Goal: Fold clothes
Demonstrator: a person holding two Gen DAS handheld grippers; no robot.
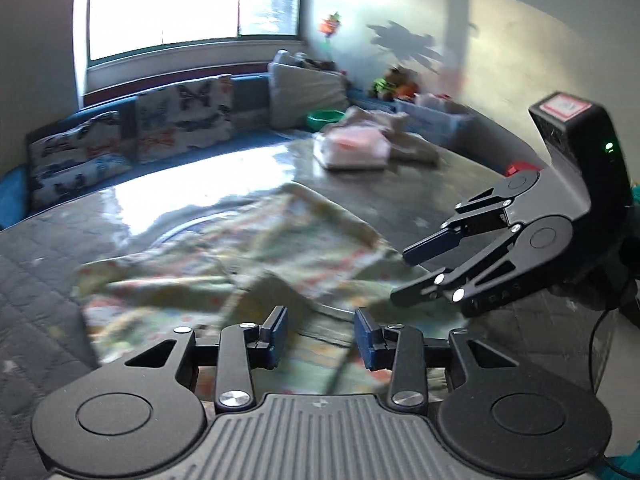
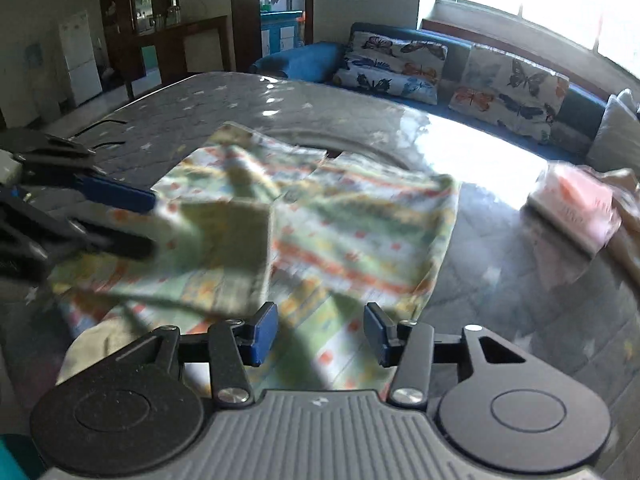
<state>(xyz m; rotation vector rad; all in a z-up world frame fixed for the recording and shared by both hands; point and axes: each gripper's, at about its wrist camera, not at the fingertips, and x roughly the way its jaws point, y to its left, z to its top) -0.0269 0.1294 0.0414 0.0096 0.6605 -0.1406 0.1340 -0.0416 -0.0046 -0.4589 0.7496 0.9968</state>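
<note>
Left gripper [image 1: 320, 334]: jaws stood apart, nothing between the pads, poised just above the near edge of the garment [image 1: 224, 256]. Right gripper [image 2: 320, 330]: jaws likewise parted and holding nothing, over the same near hem. In the left wrist view the right gripper's fingers also showed spread, tips close to the cloth's right edge.

The garment, pale green with orange and yellow print, lay on the grey quilted mattress [image 2: 192, 96], partly doubled: one flap [image 2: 224, 240] was turned over and stood slightly raised. Both views were motion-blurred, so the exact layers could not be told.

Judgement: the fold looked mid-way. To do it well, each gripper should take one near corner, pinching all layers at the hem, then lift evenly and carry together so the edges meet square.

A folded pink-white pile [image 1: 352, 148] sat well apart, toward the far side.
</note>
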